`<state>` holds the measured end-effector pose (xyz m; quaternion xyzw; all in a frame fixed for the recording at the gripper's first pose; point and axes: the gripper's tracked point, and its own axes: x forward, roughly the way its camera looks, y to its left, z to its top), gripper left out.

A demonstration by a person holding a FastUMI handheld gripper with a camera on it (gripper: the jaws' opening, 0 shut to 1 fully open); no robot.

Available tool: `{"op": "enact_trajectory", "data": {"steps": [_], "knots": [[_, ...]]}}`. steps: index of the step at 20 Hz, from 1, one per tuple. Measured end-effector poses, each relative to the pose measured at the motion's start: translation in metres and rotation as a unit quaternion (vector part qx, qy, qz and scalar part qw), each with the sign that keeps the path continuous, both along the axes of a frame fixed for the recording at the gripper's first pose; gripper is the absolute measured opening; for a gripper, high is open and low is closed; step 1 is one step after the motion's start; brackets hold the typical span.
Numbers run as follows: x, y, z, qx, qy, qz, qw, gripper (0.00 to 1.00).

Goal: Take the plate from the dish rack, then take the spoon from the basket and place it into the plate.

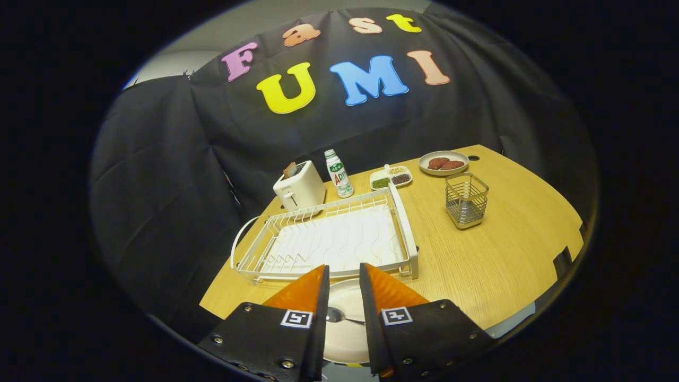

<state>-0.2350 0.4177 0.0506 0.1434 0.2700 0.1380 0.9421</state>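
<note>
Spoon (339,317) lies in the plate (345,339), right in the gap between the orange fingers (305,292)! Gripper (344,276) hangs above with fingers parted narrowly, gripping nothing. At twelve o'clock just beyond them sits the white dish rack (329,239); at two o'clock the wire basket (466,200) stands on the wooden table (493,254).

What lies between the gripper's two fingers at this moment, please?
In the gripper view, the plate lies beneath the open gripper, with the spoon resting in it between the fingers.
</note>
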Motion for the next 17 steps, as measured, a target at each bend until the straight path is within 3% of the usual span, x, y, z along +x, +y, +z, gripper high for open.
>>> {"op": "enact_trajectory", "data": {"steps": [3, 7, 17], "knots": [[0.001, -0.002, 0.003, -0.004, -0.004, -0.001, 1.0, 0.33], [0.016, -0.018, 0.051, -0.029, -0.074, -0.013, 0.997, 0.33], [0.064, -0.061, 0.172, -0.103, -0.234, -0.04, 0.966, 0.33]]}}
